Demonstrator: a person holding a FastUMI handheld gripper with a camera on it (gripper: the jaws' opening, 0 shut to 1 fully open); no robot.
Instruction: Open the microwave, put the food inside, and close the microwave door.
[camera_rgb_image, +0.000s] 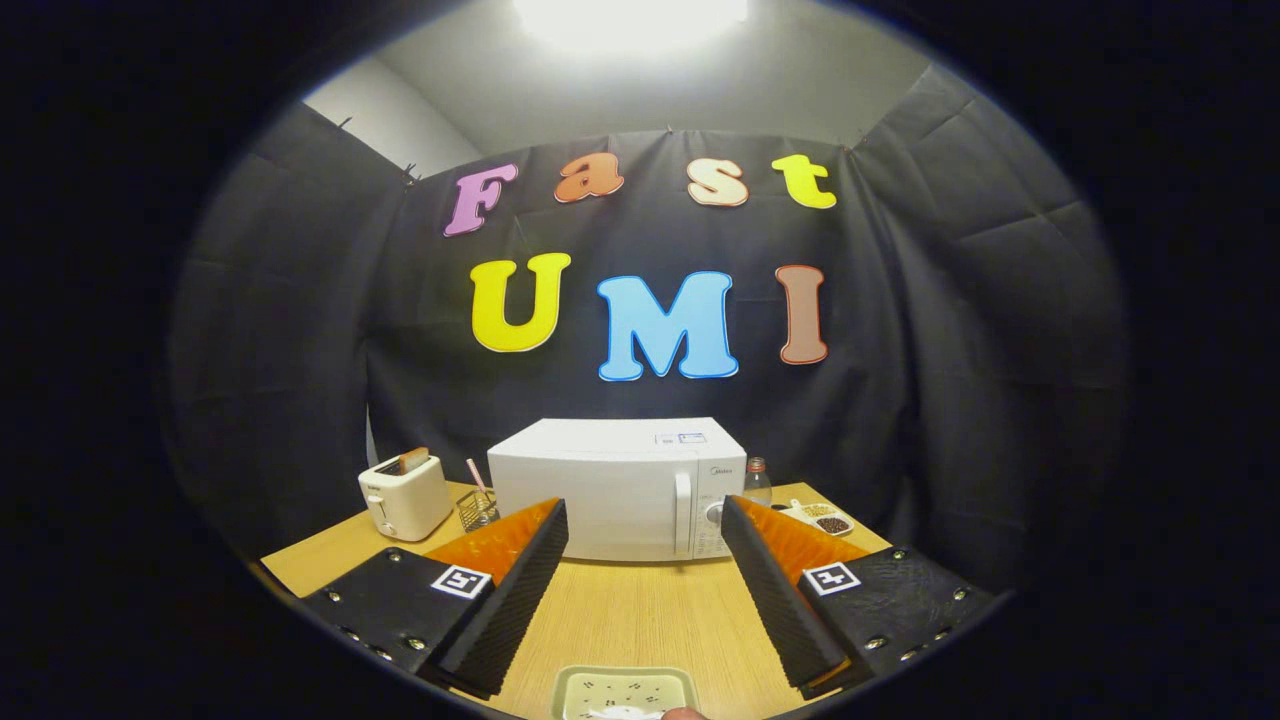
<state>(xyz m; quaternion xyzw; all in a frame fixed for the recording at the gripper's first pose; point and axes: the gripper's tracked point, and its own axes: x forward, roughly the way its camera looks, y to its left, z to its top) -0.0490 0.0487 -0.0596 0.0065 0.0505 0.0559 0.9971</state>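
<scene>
On the wooden surface (620, 620), starting at the left, stands one white toaster (405, 497) with a single slice of toast poking up from its slot. Just to its right is one small wire basket (478, 510) with a pink stick standing in it, close beside the left wall of the microwave.

One white microwave (615, 490) sits at the back middle of the surface, against the black cloth wall. Its door is shut, with one upright handle (683, 513) near the door's right edge and a control panel with a round knob to the right of that.

The tool (645, 530) is held above the near part of the surface, its two fingers spread wide with nothing between them; the microwave's front shows in the gap beyond the tips, well apart from them.

Between the fingers at their base, on the near edge of the surface, lies one pale rectangular tray (625, 690) with dark specks on it and something white on it, partly cut off, too little to tell what the food is.

To the right of the microwave stands one small bottle (758, 482) with a dark cap, just beside the microwave's right wall. Further right lies one white dish (822, 517) with two hollows, one holding something dark brown, the other something paler.
</scene>
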